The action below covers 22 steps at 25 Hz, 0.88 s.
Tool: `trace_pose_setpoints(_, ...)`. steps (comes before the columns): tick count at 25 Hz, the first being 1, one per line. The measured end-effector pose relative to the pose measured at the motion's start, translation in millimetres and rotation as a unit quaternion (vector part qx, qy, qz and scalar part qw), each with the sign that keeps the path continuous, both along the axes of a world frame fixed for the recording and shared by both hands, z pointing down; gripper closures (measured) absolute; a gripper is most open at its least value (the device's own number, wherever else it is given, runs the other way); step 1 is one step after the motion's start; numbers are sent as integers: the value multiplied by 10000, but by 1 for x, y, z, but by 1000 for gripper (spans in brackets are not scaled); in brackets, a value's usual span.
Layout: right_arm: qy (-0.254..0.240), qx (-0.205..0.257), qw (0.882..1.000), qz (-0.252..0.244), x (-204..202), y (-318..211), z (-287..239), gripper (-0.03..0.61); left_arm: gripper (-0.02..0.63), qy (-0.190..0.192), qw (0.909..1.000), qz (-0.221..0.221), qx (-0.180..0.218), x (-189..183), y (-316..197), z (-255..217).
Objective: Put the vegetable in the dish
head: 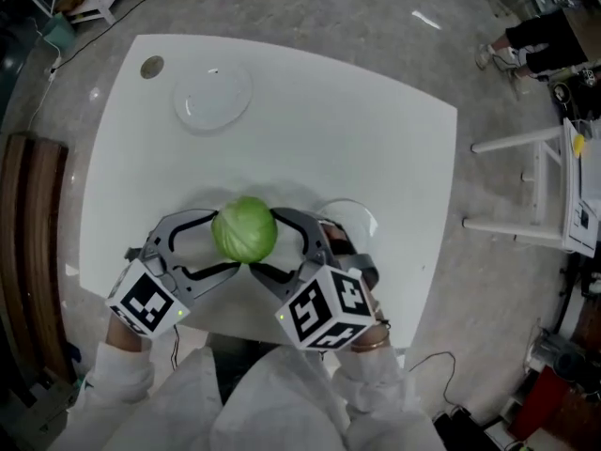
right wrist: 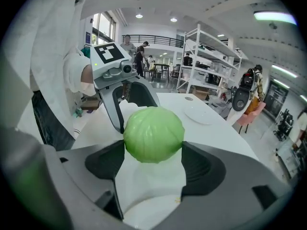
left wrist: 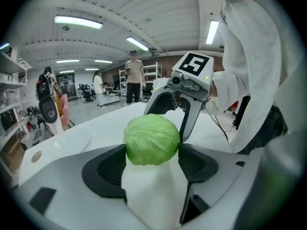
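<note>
The left gripper [left wrist: 152, 148] and the right gripper [right wrist: 153, 147] meet from opposite sides on one round pale-green cabbage [head: 245, 231]. Each has its two dark jaws partly closed, pressing the cabbage's flanks, and it is held just above the near edge of the white square table [head: 376, 148]. Just behind the right gripper sits a round pale object [head: 355, 216] that is too faint to identify. The flat round white plate [head: 213, 97] lies well apart at the far left of the table, and nothing stands between it and the cabbage. A small round brown-rimmed disc [head: 151, 66] sits in the corner beyond it. Around the table are a grey mottled stone floor [head: 394, 26], a wooden bench [head: 33, 242] on the left and a white frame stand [head: 526, 181] on the right. The gripper views show white shelving [right wrist: 201, 61], strip lights and people standing.
</note>
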State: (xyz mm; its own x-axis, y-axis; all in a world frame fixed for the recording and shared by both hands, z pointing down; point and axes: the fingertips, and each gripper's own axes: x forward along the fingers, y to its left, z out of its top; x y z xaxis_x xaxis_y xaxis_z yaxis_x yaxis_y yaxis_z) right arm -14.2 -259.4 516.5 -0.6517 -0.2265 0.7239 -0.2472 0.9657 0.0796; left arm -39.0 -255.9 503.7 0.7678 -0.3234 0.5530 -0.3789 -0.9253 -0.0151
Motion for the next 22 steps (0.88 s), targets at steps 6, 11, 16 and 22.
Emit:
trace_pose_setpoints(6, -41, 26, 9977, 679, 57, -1, -11, 209, 275, -19, 9978, 658, 83, 57, -4, -11)
trace_pose_setpoints(11, -31, 52, 9926, 1209, 104, 0, -16, 209, 275, 69, 9927, 1204, 82, 104, -6, -16)
trace_pose_setpoints(16, 51, 8, 9859, 1672, 144, 1, -15, 209, 275, 89, 9869, 1607, -58, 144, -6, -12)
trace_pose_setpoints(22, 92, -213, 9800, 1974, 179, 9, 3, 209, 275, 22, 9823, 1860, -225, 179, 0, 4)
